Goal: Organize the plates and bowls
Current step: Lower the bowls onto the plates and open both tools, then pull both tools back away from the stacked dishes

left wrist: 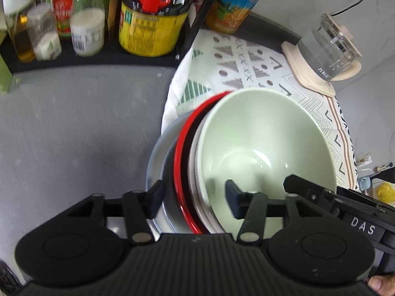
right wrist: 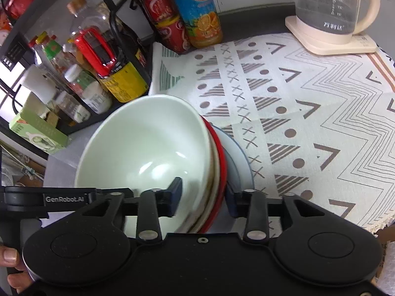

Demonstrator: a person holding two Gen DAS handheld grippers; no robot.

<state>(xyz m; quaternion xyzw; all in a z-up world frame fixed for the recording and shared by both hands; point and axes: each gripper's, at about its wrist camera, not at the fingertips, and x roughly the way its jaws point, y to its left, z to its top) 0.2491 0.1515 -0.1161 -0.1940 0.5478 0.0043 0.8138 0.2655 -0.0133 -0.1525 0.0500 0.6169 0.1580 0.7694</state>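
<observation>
A pale green bowl (left wrist: 266, 143) tops a tilted stack with whitish bowls (left wrist: 195, 172), a red plate (left wrist: 179, 172) and a grey-blue plate (left wrist: 154, 162) beneath. My left gripper (left wrist: 193, 197) straddles the stack's near-left rim. One finger is outside the grey-blue plate and the other inside the green bowl; the pads stand apart from the dishes. In the right wrist view my right gripper (right wrist: 203, 197) spans the green bowl's (right wrist: 148, 143) other rim, over the red plate (right wrist: 221, 167) and grey-blue plate (right wrist: 239, 162). Its jaws are also open with gaps. A hand holds each gripper.
A patterned cloth (right wrist: 308, 113) covers the counter's right half, and the grey counter (left wrist: 74, 128) lies to the left. A black rack (left wrist: 190, 29) of bottles and jars stands behind. Cans and an orange juice bottle (right wrist: 197, 12) are at the back, with a glass kettle (right wrist: 328, 7) on a cream base.
</observation>
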